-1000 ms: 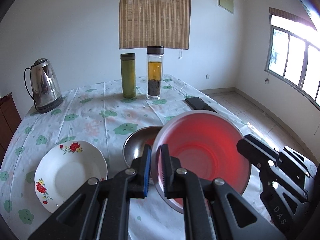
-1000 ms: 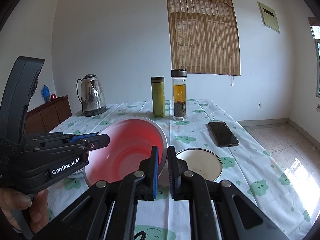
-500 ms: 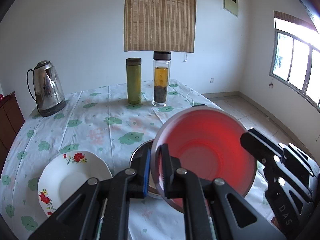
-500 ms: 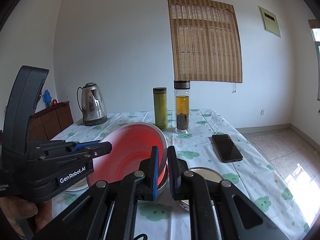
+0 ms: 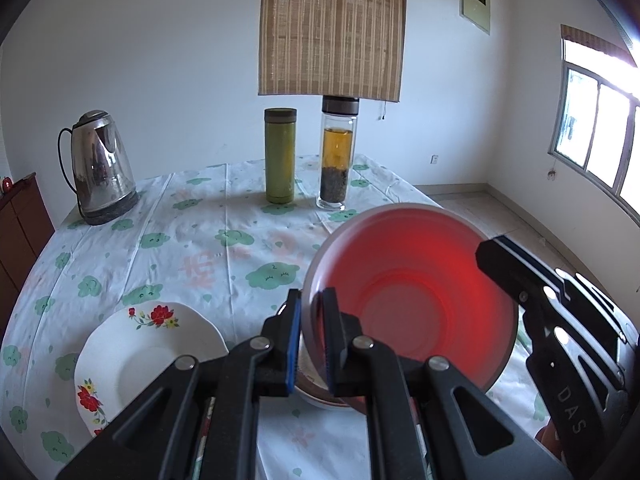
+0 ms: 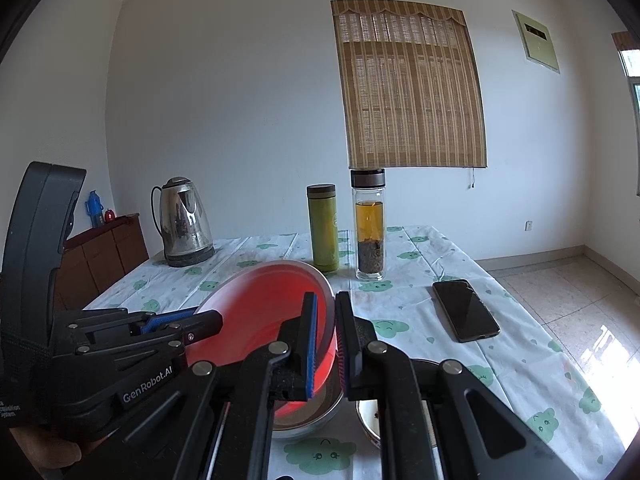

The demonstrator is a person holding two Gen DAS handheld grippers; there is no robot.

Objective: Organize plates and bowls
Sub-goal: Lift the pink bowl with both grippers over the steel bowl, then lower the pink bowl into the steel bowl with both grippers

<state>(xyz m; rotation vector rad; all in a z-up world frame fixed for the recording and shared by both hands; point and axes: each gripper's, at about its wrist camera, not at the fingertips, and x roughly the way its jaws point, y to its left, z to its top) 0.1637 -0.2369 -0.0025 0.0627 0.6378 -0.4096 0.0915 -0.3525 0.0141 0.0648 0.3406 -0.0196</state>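
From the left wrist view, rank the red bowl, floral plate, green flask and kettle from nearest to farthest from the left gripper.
1. Red bowl: its rim is pinched in the left gripper, just right of centre.
2. Floral plate: near left, flat on the tablecloth.
3. Green flask and kettle: both at the far end, flask centre, kettle left; too close to call.

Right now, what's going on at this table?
A person is tidying dishes with two tools. The left hand-held gripper and the right hand-held gripper each clamp opposite sides of the rim of a red bowl, holding it tilted just above a metal bowl on the table. A floral plate lies to the left and a small dish to the right, neither touched.
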